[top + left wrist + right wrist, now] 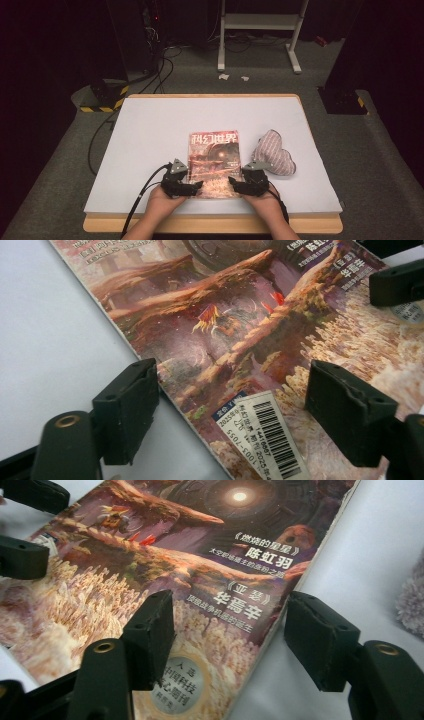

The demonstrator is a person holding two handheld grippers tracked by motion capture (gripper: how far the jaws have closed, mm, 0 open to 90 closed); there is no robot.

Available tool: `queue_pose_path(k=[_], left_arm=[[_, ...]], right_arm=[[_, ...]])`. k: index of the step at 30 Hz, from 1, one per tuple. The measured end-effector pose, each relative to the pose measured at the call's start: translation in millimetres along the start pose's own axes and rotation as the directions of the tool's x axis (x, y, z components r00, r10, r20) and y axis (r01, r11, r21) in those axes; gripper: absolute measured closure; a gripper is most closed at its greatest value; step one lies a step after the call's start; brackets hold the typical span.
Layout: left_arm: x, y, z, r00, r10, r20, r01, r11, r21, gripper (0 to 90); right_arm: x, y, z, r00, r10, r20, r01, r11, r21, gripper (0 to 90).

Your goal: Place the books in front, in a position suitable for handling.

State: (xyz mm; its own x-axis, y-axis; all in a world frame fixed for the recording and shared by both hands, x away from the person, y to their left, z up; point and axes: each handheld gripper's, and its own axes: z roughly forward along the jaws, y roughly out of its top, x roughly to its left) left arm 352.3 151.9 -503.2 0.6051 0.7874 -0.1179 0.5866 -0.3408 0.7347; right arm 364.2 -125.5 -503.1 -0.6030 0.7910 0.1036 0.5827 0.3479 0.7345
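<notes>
A magazine (214, 160) with a reddish fantasy cover lies flat on the white table cover (150, 130), near the front edge. My left gripper (196, 186) is at its front left corner. Seen from the left gripper view, the left gripper (235, 410) is open, one jaw over the bare table and the other over the cover (240, 315) by the barcode. My right gripper (234, 184) is at the front right corner. It (235, 640) is open too, astride the magazine's (190, 555) right edge. Neither pair of pads presses on anything.
A striped, heart-shaped cushion (272, 154) lies just right of the magazine, close to the right hand. Cables (145, 185) trail from the left gripper over the table's front edge. A white frame (260, 30) and black stands are on the floor beyond the table.
</notes>
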Motion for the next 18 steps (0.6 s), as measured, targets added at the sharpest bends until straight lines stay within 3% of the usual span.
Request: queue_pose_path(k=[5, 6, 9, 15, 17, 18], left_arm=[[-2.6, 1.3, 1.0, 0.9996, -0.012, -0.024, 0.011, 0.9999, -0.012, 20.8], [-3.0, 3.0, 1.5, 0.9988, -0.005, -0.049, 0.004, 0.9998, -0.019, 20.9], [-1.6, 5.0, 1.5, 0.9983, -0.022, -0.054, 0.020, 0.9995, -0.025, 21.0], [17.5, 4.1, 0.1, 0.9958, -0.050, -0.077, 0.048, 0.9985, -0.025, 25.7], [22.1, 2.6, 0.4, 0.9949, -0.085, -0.055, 0.083, 0.9959, -0.034, 24.9], [22.6, 3.2, 0.6, 0.9951, -0.083, -0.053, 0.081, 0.9962, -0.031, 24.9]], right_arm=[[2.9, 4.1, 1.0, 0.9998, 0.010, 0.015, -0.010, 0.9996, 0.026, 36.2], [5.4, 5.1, 2.3, 0.9996, 0.009, 0.027, -0.009, 0.9997, 0.024, 36.0], [8.3, 8.3, 5.8, 0.9993, 0.008, 0.037, -0.009, 0.9997, 0.025, 36.0], [12.2, 17.0, 16.7, 0.9993, 0.010, 0.036, -0.011, 0.9997, 0.021, 35.7], [13.2, 16.1, 18.0, 0.9994, -0.001, 0.034, 0.001, 1.0000, 0.007, 35.6], [13.3, 15.2, 18.0, 0.9994, 0.008, 0.033, -0.008, 1.0000, 0.001, 35.5]])
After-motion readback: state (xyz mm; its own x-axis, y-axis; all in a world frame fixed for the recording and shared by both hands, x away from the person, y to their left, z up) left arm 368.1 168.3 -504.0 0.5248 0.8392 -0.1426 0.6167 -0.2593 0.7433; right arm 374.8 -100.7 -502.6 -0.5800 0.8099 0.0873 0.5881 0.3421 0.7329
